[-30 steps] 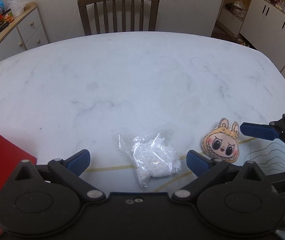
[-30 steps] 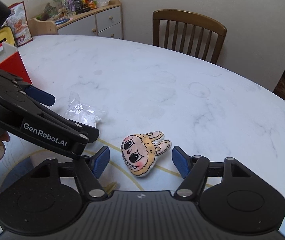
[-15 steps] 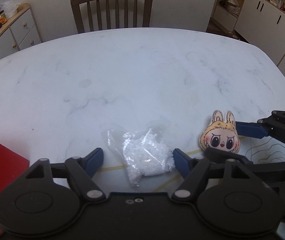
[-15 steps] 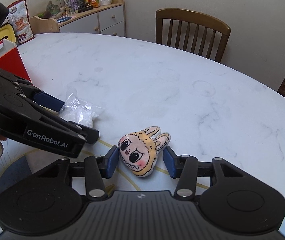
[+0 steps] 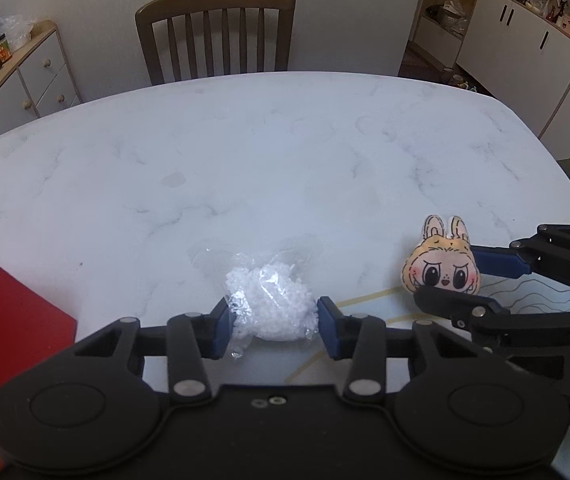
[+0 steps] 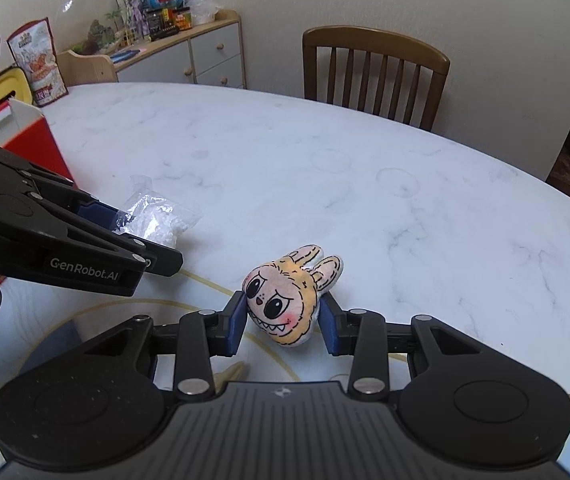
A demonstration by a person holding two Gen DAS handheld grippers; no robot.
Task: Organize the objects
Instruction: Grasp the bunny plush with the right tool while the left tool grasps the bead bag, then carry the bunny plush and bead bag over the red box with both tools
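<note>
Clear bag of white granules [image 5: 271, 306] on the marble table [image 5: 269, 152], near its front edge, pinched between the blue pads of the left gripper [image 5: 272, 323], jaws closed onto its sides. Just to the right, well apart from the bag: plush bunny-eared face [image 6: 289, 304], clamped by the right gripper [image 6: 283, 322], pads pressing both cheeks. Red box [image 6: 35, 140] at far left. Wooden chair [image 5: 215, 34] behind the table.
</note>
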